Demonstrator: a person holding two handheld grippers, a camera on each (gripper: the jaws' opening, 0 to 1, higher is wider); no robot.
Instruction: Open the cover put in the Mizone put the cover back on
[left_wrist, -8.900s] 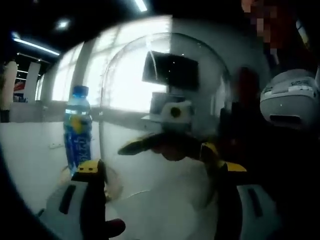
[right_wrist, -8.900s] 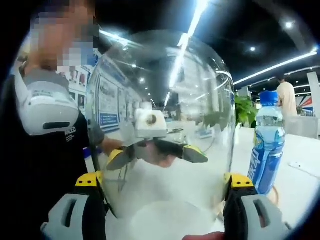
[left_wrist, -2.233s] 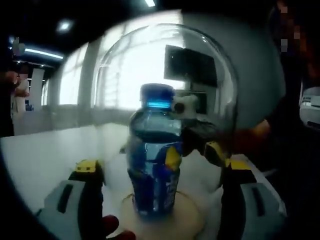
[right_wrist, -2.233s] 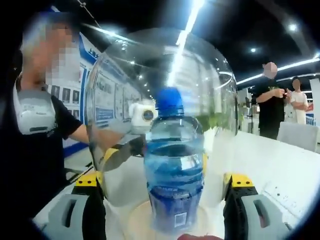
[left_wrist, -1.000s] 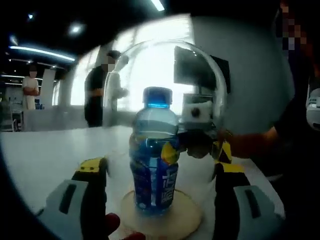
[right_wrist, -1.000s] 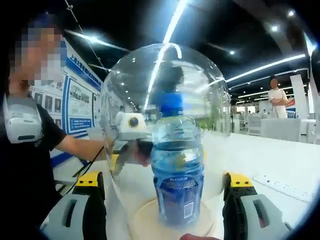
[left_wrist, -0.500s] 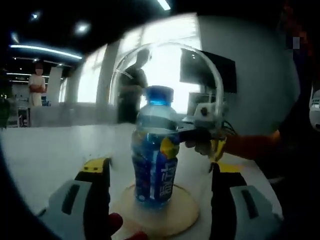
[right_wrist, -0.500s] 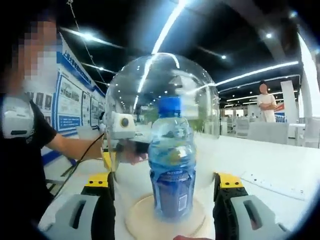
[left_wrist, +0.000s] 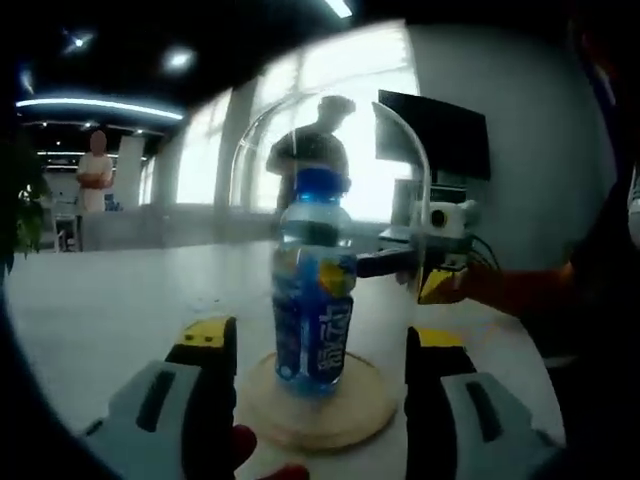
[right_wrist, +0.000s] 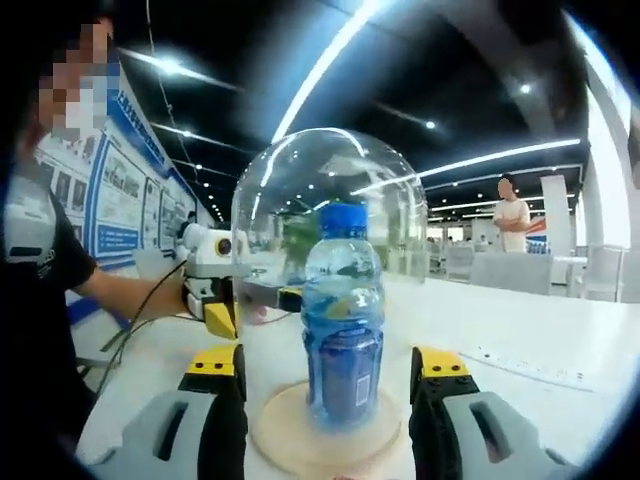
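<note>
A blue Mizone bottle (left_wrist: 313, 290) (right_wrist: 343, 320) with a blue cap stands upright on a round wooden base (left_wrist: 310, 408) (right_wrist: 325, 428). A clear glass dome cover (left_wrist: 408, 150) (right_wrist: 320, 180) sits over it on the base. My left gripper (left_wrist: 318, 338) is open, its jaws short of the dome with nothing between them. Opposite it, my right gripper (right_wrist: 328, 362) is open too and stands just off the dome. Across the dome, the right gripper (left_wrist: 420, 268) appears in the left gripper view and the left gripper (right_wrist: 225, 300) in the right gripper view.
The white table (left_wrist: 120, 290) (right_wrist: 540, 330) runs wide on both sides. A power strip (right_wrist: 520, 365) lies to the right of the base. The person's arm (right_wrist: 130, 290) and dark torso (left_wrist: 600, 300) are close by. Other people (left_wrist: 95, 165) (right_wrist: 512, 215) stand far behind.
Both cameras have drawn back from the dome, which looks smaller now. The dome, bottle and base have stayed put. Each gripper's jaws stand a little closer together.
</note>
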